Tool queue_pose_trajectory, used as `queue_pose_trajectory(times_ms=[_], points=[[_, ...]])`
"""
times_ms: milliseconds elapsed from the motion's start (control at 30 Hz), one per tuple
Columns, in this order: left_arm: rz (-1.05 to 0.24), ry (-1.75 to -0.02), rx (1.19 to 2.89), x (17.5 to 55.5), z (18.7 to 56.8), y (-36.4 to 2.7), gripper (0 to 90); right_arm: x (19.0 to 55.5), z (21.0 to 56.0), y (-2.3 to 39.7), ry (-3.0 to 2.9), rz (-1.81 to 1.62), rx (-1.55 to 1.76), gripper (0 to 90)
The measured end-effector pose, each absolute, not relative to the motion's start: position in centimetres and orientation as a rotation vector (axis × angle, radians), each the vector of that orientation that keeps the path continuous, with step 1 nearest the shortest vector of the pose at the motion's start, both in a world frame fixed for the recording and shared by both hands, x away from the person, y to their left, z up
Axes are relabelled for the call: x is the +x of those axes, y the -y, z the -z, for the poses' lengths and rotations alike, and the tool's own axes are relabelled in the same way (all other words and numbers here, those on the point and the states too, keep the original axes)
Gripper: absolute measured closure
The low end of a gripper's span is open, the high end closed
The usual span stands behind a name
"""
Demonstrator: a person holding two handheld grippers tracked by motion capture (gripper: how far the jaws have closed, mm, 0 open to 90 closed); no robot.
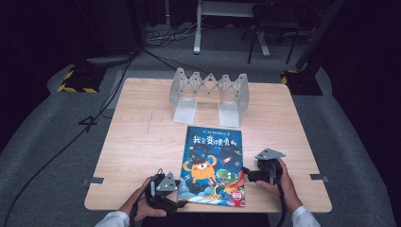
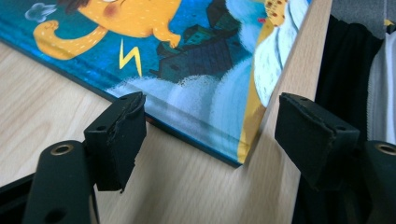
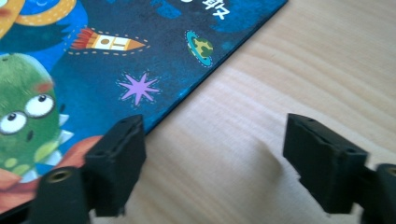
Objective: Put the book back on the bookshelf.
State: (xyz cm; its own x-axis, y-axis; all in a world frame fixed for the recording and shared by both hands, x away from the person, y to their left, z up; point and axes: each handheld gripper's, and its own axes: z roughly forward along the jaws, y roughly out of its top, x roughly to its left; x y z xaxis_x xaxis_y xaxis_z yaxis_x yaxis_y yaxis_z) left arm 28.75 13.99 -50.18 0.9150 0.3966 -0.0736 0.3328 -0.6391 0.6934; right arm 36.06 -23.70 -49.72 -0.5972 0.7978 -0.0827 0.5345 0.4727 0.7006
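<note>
Book: a blue, rectangular picture book (image 1: 213, 166) with an orange monster on its glossy cover is lying flat on the light wooden desk (image 1: 142, 137), near the front edge.
Long axis: it is running from the person's edge toward the far edge, title end pointing at the far side.
Bookend rack: a grey, folding metal bookend rack (image 1: 209, 94) is standing upright beyond the book, apart from it.
Left gripper: the black left gripper (image 2: 208, 128) is sitting low at the book's near-left corner, its jaws spread wide and straddling that corner without gripping.
Right gripper: the black right gripper (image 3: 212, 156) is sitting beside the book's right edge, jaws spread wide, one jaw over the cover and the other over bare desk.
Hands: both hands are resting near the front edge.
</note>
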Motion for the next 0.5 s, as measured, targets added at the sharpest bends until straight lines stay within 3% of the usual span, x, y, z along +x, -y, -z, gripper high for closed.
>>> queue_pose_trajectory(times_ms=[333, 500], points=[[-0.181, -0.522, 2.330, 28.6, 50.3, -12.6, 25.3, 34.1, 49.7, 25.5, -2.408, -0.949, 1.113, 23.7], [-0.171, -0.511, 2.331, 28.6, 50.3, -13.0, 24.9, 33.5, 49.2, 25.5, -2.508, -0.854, 1.097, 16.1]])
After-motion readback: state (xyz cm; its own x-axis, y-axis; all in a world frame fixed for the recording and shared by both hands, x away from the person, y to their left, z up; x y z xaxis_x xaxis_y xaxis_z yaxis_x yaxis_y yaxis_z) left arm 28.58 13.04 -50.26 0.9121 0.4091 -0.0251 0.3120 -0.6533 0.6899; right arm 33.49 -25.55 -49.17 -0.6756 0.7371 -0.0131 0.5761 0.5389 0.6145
